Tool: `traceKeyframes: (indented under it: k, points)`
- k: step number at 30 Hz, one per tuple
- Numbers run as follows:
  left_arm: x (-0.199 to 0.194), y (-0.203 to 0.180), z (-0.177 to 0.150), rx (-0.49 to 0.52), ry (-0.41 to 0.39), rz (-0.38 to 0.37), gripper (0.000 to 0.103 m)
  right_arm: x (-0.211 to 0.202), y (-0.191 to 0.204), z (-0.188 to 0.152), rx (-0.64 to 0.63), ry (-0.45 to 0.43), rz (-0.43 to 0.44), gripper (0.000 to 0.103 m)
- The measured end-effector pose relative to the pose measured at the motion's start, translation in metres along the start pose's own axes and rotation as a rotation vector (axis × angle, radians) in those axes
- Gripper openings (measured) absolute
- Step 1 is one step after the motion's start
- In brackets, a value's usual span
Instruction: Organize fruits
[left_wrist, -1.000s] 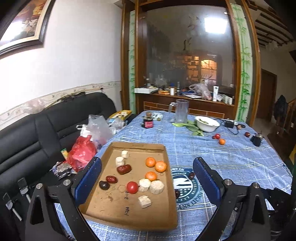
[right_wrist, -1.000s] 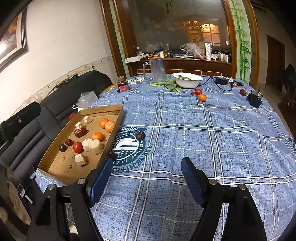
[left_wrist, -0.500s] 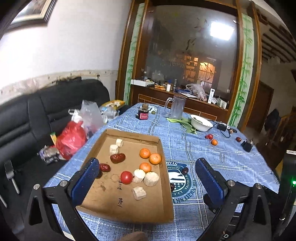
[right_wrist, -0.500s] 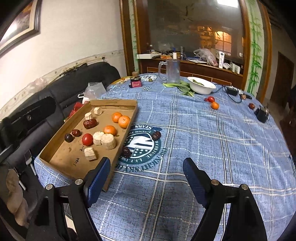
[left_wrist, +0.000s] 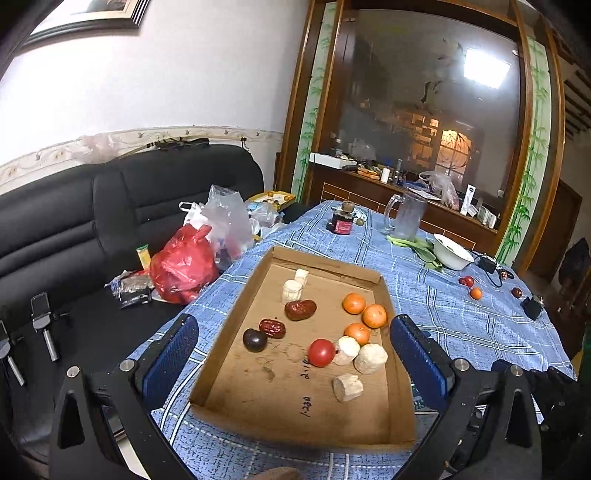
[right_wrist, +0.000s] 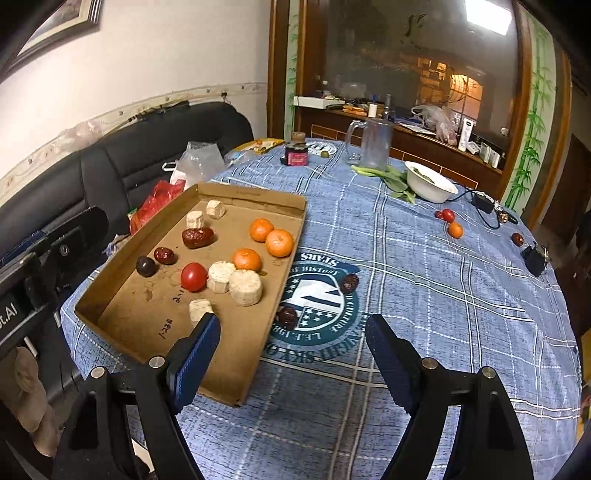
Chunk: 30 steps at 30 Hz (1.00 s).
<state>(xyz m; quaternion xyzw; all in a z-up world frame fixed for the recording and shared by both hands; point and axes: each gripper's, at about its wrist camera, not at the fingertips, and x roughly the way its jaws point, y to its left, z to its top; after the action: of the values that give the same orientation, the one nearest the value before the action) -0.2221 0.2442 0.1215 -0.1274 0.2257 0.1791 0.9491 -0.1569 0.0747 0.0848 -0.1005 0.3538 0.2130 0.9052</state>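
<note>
I had swung both grippers, fingers (right_wrist: 195, 354) spread and empty, nearer the cardboard tray (right_wrist: 236, 354); two dates (right_wrist: 287, 317) lay outside it.

White wall (left_wrist: 192, 74), black sofa (left_wrist: 92, 206) — wood-framed glass partition (left_wrist: 424, 110).

My cardboard tray (left_wrist: 321, 417) is brown, dull and a bit stained. The blue checked cloth (right_wrist: 424, 280) over the counter looks soft and woven. The tomato (left_wrist: 321, 352) is smooth and shiny. The red dates (left_wrist: 300, 309) are wrinkly. The sofa (left_wrist: 74, 221) is shiny black leather. The mug (right_wrist: 375, 144) is clear glass.
</note>
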Motion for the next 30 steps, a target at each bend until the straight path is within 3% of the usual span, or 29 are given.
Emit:
traceKeyframes:
  k: [13,30]
  points:
    - [0.003,0.013,-0.001,-0.021,0.007,-0.006,0.103,0.005,0.027,0.001,-0.054,0.015,-0.006,0.085]
    - [0.010,0.013,-0.007,-0.019,0.036,-0.013,0.103,0.008,0.031,0.001,-0.056,0.020,-0.005,0.086]
